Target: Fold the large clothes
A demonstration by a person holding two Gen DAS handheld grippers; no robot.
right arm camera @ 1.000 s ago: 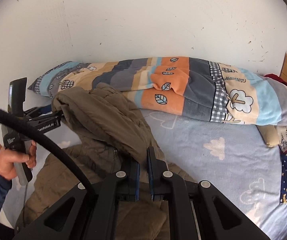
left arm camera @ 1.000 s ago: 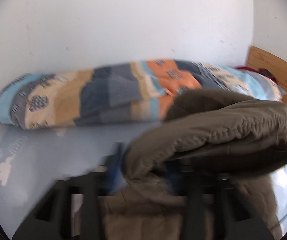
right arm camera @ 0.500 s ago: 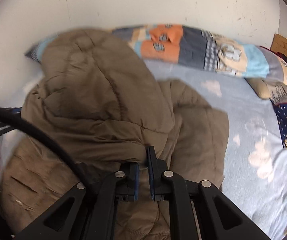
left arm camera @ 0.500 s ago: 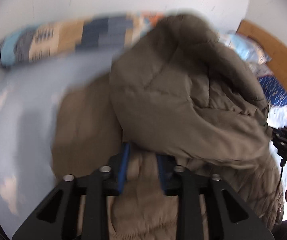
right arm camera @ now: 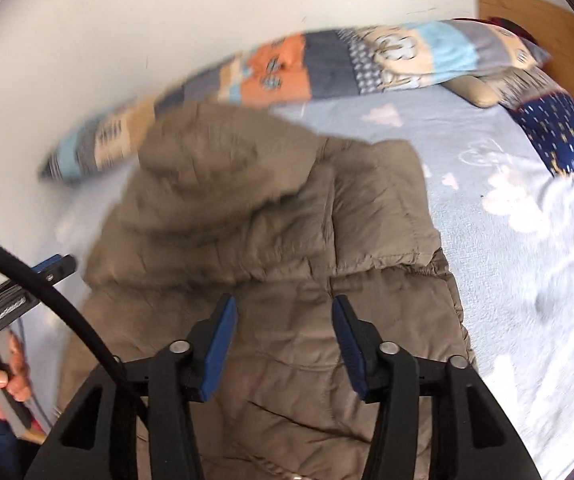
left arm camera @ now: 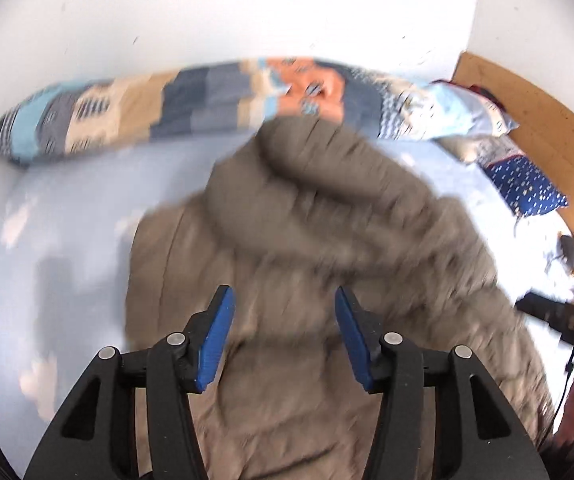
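On bed: one jacket | two grippers, left, right | jaws just opened, empty

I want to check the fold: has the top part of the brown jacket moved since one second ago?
Yes. The jacket top, raised before, has dropped forward toward the patterned quilt by the wall. Both the right gripper and left gripper have just opened, holding nothing.

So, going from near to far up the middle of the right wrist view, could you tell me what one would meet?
Right gripper → brown padded jacket → light blue bedsheet → patchwork quilt → white wall.
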